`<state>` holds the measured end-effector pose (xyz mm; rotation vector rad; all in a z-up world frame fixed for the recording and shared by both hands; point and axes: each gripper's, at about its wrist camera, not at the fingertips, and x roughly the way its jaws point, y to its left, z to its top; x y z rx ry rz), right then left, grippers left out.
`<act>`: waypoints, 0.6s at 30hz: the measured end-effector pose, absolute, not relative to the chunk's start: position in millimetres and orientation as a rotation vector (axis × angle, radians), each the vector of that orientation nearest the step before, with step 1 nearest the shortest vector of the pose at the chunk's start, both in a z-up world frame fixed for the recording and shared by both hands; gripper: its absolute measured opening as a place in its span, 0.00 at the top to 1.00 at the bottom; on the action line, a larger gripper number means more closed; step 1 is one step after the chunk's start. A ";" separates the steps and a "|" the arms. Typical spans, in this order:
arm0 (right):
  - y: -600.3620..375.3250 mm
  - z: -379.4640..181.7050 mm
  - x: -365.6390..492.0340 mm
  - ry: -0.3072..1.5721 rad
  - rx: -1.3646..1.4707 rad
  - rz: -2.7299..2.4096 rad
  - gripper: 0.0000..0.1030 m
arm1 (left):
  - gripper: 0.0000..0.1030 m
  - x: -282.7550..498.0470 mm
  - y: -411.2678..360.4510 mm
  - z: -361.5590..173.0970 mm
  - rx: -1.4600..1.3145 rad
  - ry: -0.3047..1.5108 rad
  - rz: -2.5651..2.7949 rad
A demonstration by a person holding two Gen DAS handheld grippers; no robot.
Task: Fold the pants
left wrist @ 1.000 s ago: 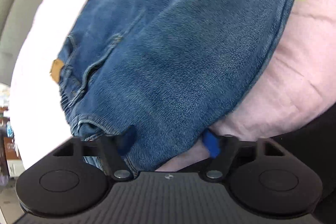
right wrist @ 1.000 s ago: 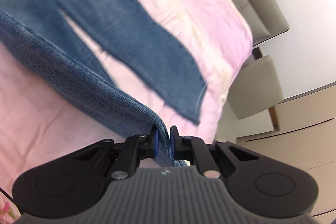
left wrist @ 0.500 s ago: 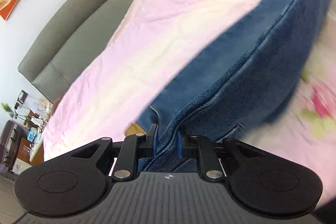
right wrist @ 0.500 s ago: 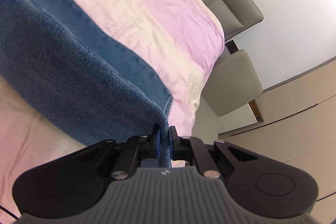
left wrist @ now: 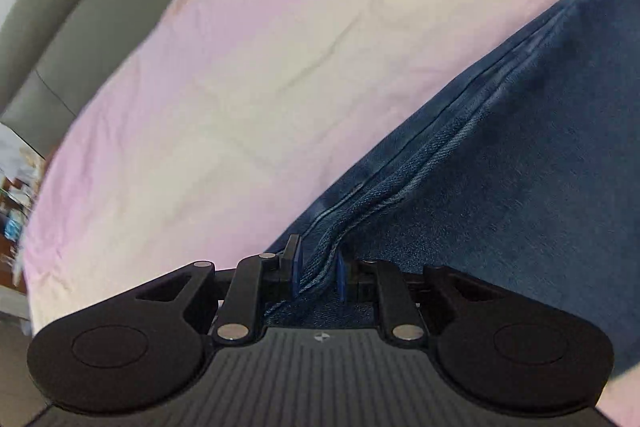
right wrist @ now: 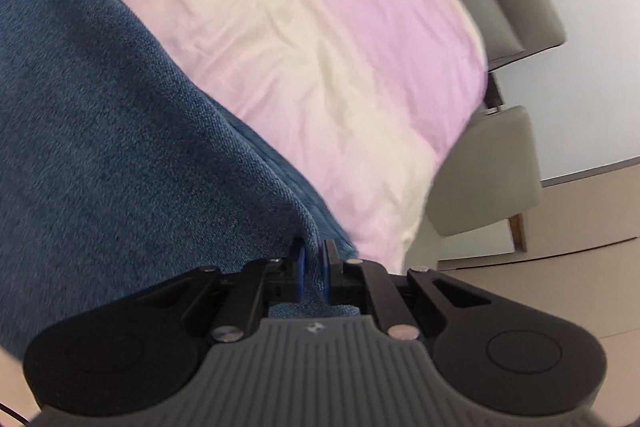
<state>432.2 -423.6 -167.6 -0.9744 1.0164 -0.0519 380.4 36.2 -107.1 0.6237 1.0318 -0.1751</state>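
Left gripper (left wrist: 316,275): blue pads pinching a seamed edge of the jeans (left wrist: 520,155), denim bunched between them. From there the jeans run up and to the right over the pink and cream bedsheet (left wrist: 248,67); grey upholstered headboard (left wrist: 60,39) behind the sheet, far left.

Right gripper (right wrist: 314,269): pads pressed onto a fold of the same jeans (right wrist: 104,147), fabric gripped between them. Denim fills the left half of this view, lying on the bedsheet (right wrist: 320,39). Grey chair (right wrist: 492,175) stands just beside the bed's right edge. Motion blur in both views.
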 end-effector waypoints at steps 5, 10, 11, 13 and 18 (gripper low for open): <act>-422.8 -218.8 459.4 1.103 -0.998 -0.019 0.99 | 0.81 393.8 44.8 -142.7 0.613 1.067 -0.204; -424.4 -221.9 457.9 1.105 -1.005 -0.013 0.99 | 0.81 381.3 54.4 -136.9 0.567 1.005 -0.196; -424.0 -216.3 454.8 1.093 -1.008 -0.018 1.00 | 0.81 375.6 56.8 -128.9 0.552 0.982 -0.192; -423.2 -202.9 448.8 1.063 -1.008 -0.024 1.00 | 0.81 364.5 58.9 -111.4 0.541 0.941 -0.193; -423.5 -190.3 460.8 1.066 -0.946 -0.083 1.00 | 0.81 379.9 58.2 -102.3 0.527 0.953 -0.189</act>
